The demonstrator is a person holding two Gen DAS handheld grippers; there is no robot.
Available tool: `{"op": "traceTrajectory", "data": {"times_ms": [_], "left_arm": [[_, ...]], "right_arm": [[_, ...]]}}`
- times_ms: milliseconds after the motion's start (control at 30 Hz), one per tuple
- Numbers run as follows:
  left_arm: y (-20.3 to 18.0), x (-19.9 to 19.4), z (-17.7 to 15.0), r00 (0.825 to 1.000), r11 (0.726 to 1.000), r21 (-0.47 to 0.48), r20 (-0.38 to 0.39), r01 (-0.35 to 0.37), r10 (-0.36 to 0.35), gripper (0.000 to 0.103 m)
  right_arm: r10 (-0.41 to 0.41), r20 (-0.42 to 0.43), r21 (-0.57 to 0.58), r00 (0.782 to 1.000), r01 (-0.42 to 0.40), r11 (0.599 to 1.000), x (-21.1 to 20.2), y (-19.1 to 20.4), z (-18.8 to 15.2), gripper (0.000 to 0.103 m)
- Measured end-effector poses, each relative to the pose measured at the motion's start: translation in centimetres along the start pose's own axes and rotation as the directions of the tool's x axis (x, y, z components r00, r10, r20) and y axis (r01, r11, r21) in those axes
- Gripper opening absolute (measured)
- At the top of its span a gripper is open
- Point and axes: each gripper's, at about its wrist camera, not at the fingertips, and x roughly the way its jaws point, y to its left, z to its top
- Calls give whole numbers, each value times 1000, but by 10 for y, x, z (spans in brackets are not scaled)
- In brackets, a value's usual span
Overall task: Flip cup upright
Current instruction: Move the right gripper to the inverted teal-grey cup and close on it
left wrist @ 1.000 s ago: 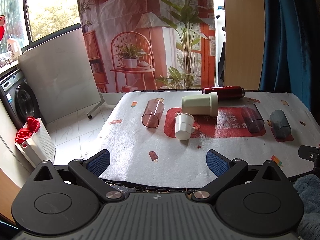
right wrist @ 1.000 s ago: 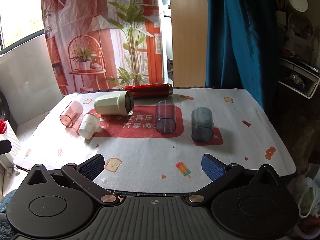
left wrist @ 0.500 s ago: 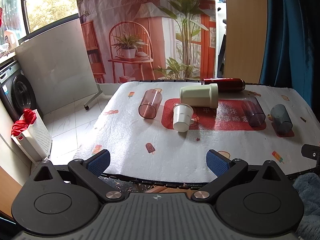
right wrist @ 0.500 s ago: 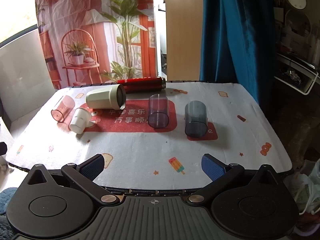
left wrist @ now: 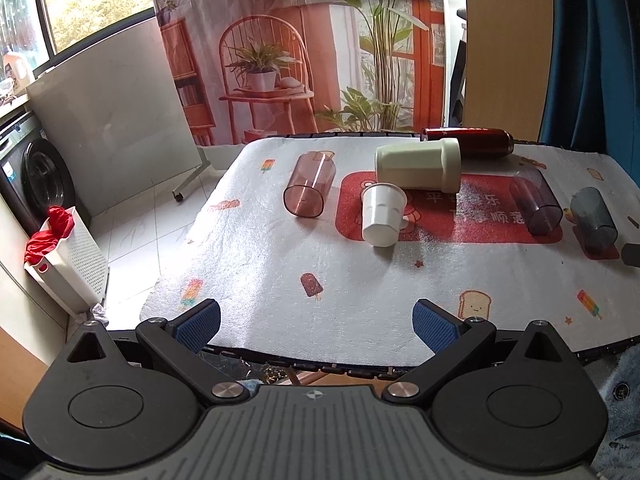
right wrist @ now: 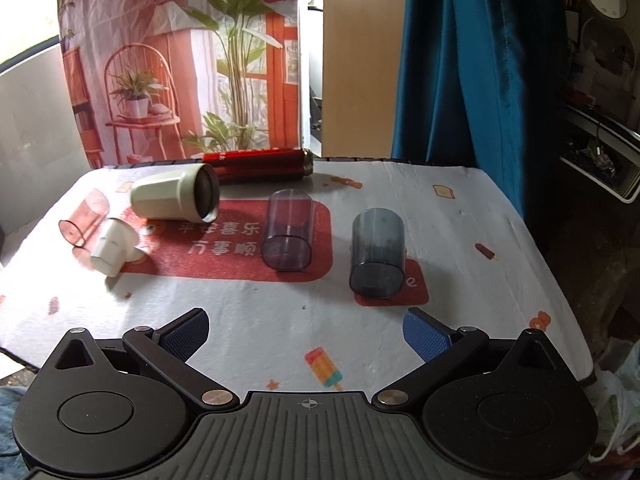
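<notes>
Several cups lie on their sides on the cloth-covered table [left wrist: 360, 300]: a pink clear cup [left wrist: 309, 189] [right wrist: 85, 217], a small white cup [left wrist: 382, 214] [right wrist: 114, 245], a large cream cup [left wrist: 418, 165] [right wrist: 174, 196], a purple clear cup [left wrist: 536, 202] [right wrist: 289, 236] and a blue-grey cup [left wrist: 594, 218] [right wrist: 377, 255]. My left gripper [left wrist: 316, 322] is open and empty at the near edge, in front of the white cup. My right gripper [right wrist: 306, 330] is open and empty, short of the purple and blue-grey cups.
A red metal bottle [left wrist: 466, 141] [right wrist: 258, 164] lies along the table's far edge. A white laundry basket [left wrist: 66, 258] stands on the floor to the left, and a blue curtain [right wrist: 472, 68] hangs to the right. The right gripper's tip [left wrist: 631, 255] shows at the left view's right edge.
Both grippers have moved forward over the table's near edge, so the cups sit closer and larger in both views. Both stay open and empty. The cups have not moved.
</notes>
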Motion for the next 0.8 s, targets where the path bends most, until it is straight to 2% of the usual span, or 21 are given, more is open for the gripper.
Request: {"op": "traceTrajectory", "data": {"times_ms": [133,267,500,667,800], "left_arm": [[3,21,0,999,1000,-14,-50,8,-9,103],[7,37,1,997,1000,-24,-71,-4,2,103],[18,61,2,993,997,-71,-117,-34,26,103],[22,72,4,991,994,-93,-129,-50,38,103],[20,78,6,991,996,-88,-136,-29,17,103]], "right_arm": [[-6,-20,3,1000,6,1000,33,-6,6,103],[4,-32,32,999,-3,999,62,-14,13,103],[-25,-58,39,998,27,999,107,-28,23,103],[-55,-66,17,996,56,998,127,-32,29,103],[-92,-67,7,993,93,996,140,-37,33,103]]}}
